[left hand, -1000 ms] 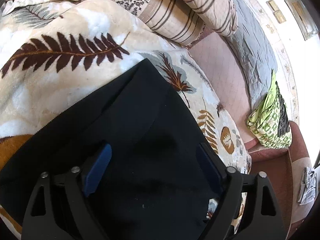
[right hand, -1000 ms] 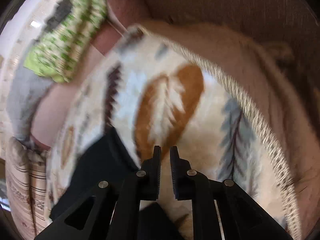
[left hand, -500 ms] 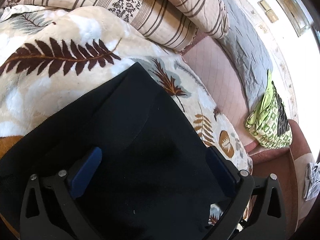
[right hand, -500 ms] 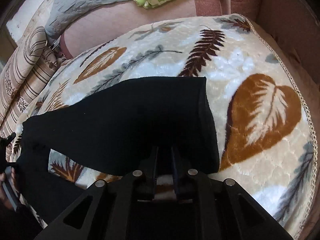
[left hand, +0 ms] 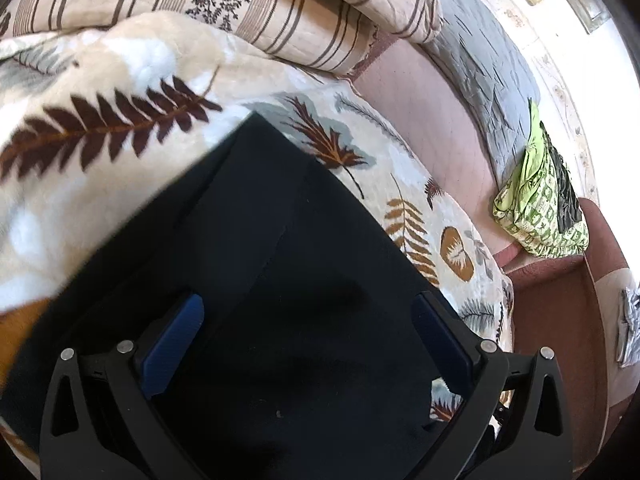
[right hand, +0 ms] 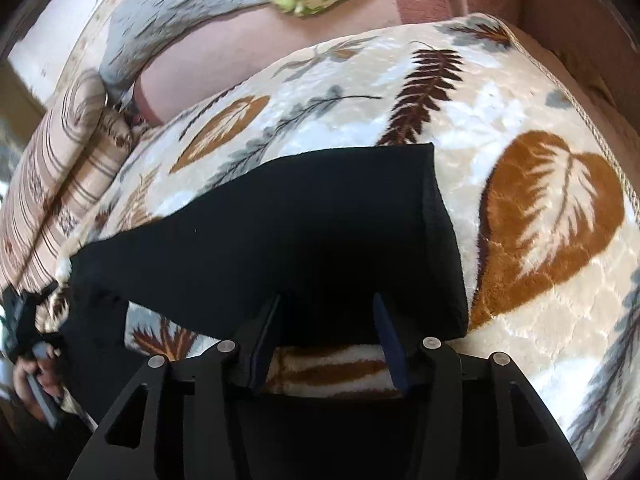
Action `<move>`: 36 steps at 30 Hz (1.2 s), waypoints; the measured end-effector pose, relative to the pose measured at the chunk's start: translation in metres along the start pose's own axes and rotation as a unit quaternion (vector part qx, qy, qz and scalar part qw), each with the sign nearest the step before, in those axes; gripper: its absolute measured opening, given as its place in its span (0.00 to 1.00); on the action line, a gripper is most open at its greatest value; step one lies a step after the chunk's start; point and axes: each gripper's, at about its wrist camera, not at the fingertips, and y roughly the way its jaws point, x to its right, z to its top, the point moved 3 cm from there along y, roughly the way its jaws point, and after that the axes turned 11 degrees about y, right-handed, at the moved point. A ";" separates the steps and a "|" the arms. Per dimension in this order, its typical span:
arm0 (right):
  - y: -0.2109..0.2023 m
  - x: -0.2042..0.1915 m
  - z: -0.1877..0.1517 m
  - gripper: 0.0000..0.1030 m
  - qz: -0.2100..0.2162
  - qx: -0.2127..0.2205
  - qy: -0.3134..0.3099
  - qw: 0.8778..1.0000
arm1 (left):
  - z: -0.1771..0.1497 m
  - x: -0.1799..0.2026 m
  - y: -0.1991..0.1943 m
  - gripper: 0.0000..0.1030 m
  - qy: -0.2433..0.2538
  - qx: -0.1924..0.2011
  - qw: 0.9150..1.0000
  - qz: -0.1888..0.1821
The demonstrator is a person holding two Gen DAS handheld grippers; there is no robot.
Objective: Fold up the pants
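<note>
Black pants (right hand: pixel 304 232) lie flat on leaf-print blanket (right hand: pixel 540 216), mid-frame in both views. Left gripper (left hand: pixel 308 320) fingers spread wide above them, pinching nothing. Right gripper (right hand: pixel 328 320) fingers opening over pants edge, nothing pinched

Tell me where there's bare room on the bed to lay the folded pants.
Free: the leaf blanket right of the black pants, up to its corded edge, and the pink sheet between blanket and grey pillow. Crowded: the green bundle and the striped quilt.
</note>
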 end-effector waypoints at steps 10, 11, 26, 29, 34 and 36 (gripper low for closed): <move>0.001 -0.007 0.001 0.51 -0.012 -0.008 -0.014 1.000 | 0.097 0.017 -0.024 1.00 0.293 0.052 0.955 0.011; 0.001 -0.007 0.001 0.52 -0.012 -0.009 -0.014 1.000 | 0.098 0.019 -0.015 1.00 0.320 0.031 0.947 0.005; 0.001 -0.010 0.000 0.57 -0.019 -0.014 -0.024 0.999 | 0.087 0.006 0.055 1.00 0.397 -0.073 0.915 -0.022; 0.002 -0.011 0.000 0.57 -0.021 -0.016 -0.022 0.999 | 0.085 0.006 0.065 0.90 0.400 -0.102 0.910 -0.033; 0.002 -0.011 0.001 0.58 -0.023 -0.017 -0.023 0.999 | 0.081 0.007 0.072 0.53 0.412 -0.121 0.903 0.008; 0.002 -0.012 0.002 0.58 -0.023 -0.017 -0.022 0.999 | 0.085 0.008 0.066 0.25 0.405 -0.111 0.907 0.014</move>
